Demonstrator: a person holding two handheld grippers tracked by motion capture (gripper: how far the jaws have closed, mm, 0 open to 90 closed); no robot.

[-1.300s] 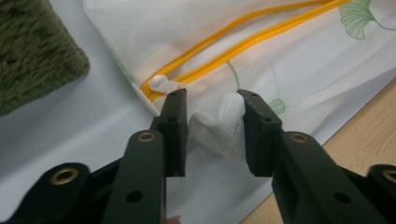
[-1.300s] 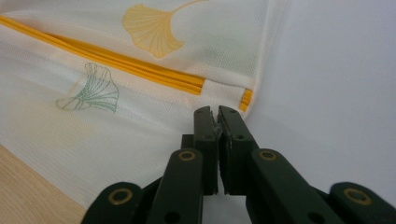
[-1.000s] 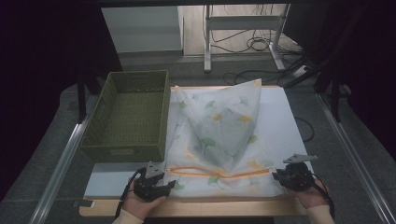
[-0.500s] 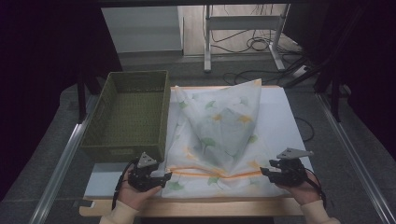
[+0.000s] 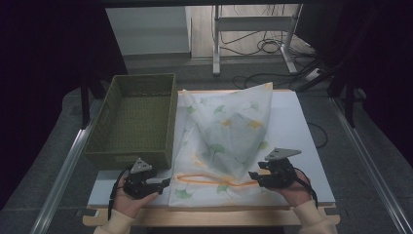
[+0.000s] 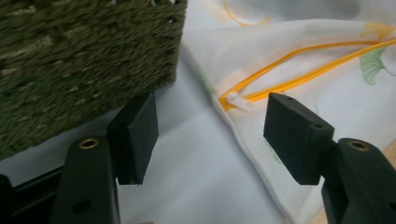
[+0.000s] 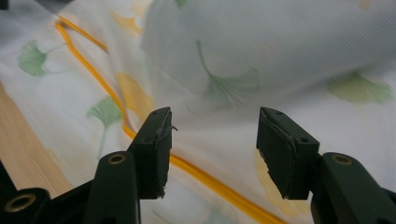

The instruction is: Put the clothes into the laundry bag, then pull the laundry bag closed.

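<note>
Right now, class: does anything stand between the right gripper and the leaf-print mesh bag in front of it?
Nothing visible does. The right gripper has open jaws just above the mesh bag, with bare cloth between them.

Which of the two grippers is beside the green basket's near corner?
The left gripper: the green basket rises just past its jaws, whereas the right gripper sits over the leaf-print cloth.

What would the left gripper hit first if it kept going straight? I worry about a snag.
Likely the white leaf-printed fabric bag near its orange zipper; the left gripper is open, the green woven basket just beside.
</note>
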